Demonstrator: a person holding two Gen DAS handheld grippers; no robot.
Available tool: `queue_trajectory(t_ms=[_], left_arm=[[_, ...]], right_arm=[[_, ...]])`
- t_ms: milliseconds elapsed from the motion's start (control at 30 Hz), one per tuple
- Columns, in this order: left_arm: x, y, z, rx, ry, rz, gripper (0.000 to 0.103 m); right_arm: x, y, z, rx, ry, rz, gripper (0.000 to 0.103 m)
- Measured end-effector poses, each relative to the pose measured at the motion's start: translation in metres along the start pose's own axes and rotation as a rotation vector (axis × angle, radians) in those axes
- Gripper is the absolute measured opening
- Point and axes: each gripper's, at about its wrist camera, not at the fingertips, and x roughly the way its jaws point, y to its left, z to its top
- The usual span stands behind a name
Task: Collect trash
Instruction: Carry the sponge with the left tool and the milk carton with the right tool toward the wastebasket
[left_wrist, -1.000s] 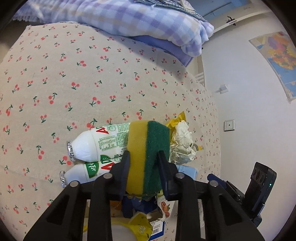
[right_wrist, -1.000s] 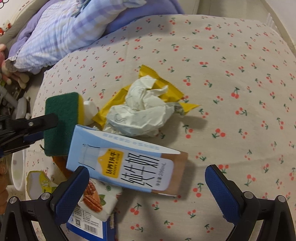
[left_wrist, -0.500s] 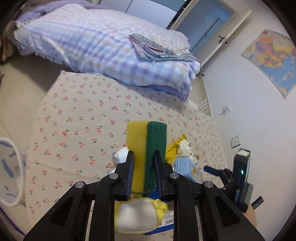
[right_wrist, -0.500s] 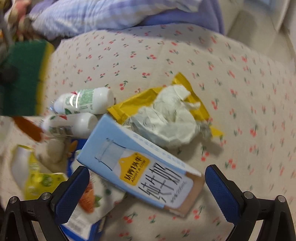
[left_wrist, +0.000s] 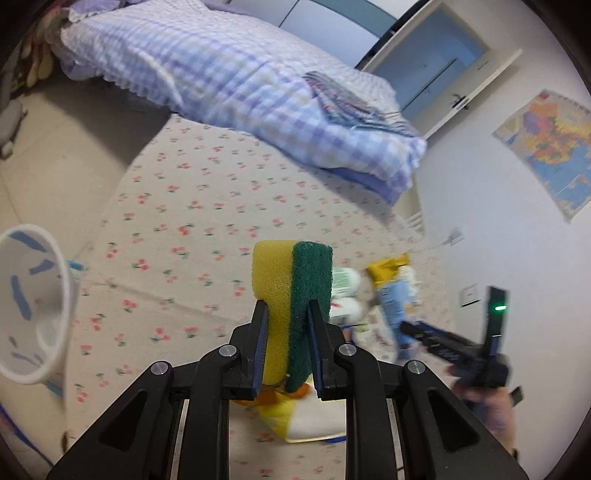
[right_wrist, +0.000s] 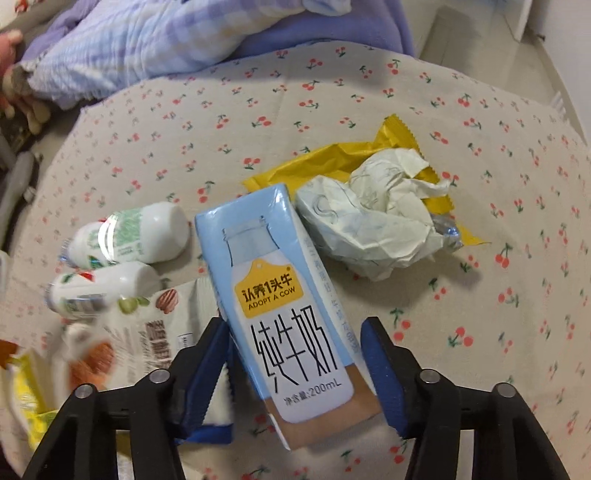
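Note:
My left gripper (left_wrist: 286, 314) is shut on a yellow and green sponge (left_wrist: 291, 291) and holds it raised above the cherry-print cloth (left_wrist: 184, 221). My right gripper (right_wrist: 295, 332) is closed around the lower part of a light blue milk carton (right_wrist: 284, 295), one finger on each side. Beside the carton lie a crumpled white paper (right_wrist: 376, 218) on a yellow wrapper (right_wrist: 332, 162), two small white bottles (right_wrist: 125, 254) and a nut snack packet (right_wrist: 147, 339). The carton (left_wrist: 395, 306) and the right gripper (left_wrist: 443, 339) also show in the left wrist view.
A white bin with blue marks (left_wrist: 29, 306) stands at the left edge of the cloth. A purple checked quilt (left_wrist: 236, 81) lies on the bed behind. A white wall with a map (left_wrist: 546, 147) is on the right. A yellow packet (left_wrist: 295, 417) lies under the left gripper.
My left gripper has lifted the sponge up and away from the pile, and the bin has come into view. My right gripper has moved in and closed from wide open onto the milk carton.

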Motion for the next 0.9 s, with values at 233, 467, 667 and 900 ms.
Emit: queue_trajectory(t_ms=[233, 467, 667, 900], left_arm=[[0.026, 0.033, 0.012, -0.015, 0.103, 0.130, 0.028], [0.028, 0.038, 0.021, 0.005, 0.091, 0.249, 0.080], [0.042, 0.036, 0.022, 0.031, 0.118, 0.290, 0.080], [0.078, 0.022, 0.035, 0.184, 0.197, 0.334, 0.080]], right_arm=[[-0.035, 0.009, -0.002, 0.071, -0.065, 0.065, 0.056], [-0.048, 0.024, 0.004, 0.101, -0.099, 0.129, 0.001], [-0.032, 0.024, 0.007, 0.156, -0.049, 0.134, 0.011], [-0.031, 0.019, 0.001, 0.134, -0.036, 0.099, 0.053]])
